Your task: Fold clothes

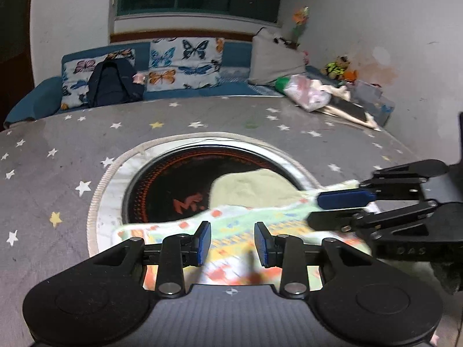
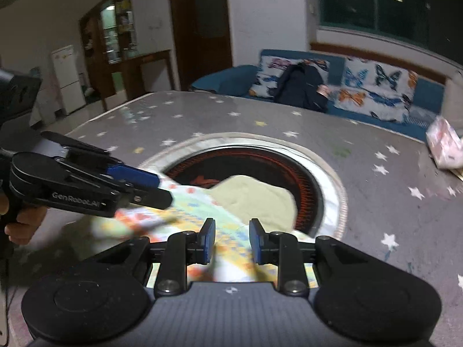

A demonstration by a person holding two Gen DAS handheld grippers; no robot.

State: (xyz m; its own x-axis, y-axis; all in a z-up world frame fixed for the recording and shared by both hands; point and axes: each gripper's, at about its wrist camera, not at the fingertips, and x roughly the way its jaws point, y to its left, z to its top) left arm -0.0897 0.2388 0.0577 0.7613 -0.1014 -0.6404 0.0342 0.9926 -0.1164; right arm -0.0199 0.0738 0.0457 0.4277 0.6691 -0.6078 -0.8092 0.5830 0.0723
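Note:
A small garment with a pale green, orange and yellow print (image 1: 254, 219) lies over the near edge of the round black cooktop (image 1: 179, 185); its plain yellowish inside (image 1: 251, 186) faces up. My left gripper (image 1: 233, 244) is open, its blue pads either side of the cloth's near part. My right gripper (image 1: 315, 208) comes in from the right with its fingers over the cloth's right edge. In the right wrist view the garment (image 2: 202, 211) lies under my open right gripper (image 2: 232, 240), and my left gripper (image 2: 165, 188) reaches it from the left.
The table wears a grey cover with stars (image 1: 58, 150). A blue sofa with butterfly cushions (image 1: 185, 63) and a dark backpack (image 1: 111, 82) stands behind it. Bags and clutter (image 1: 315, 92) sit at the far right corner. A pink packet (image 2: 444, 143) lies on the table's right.

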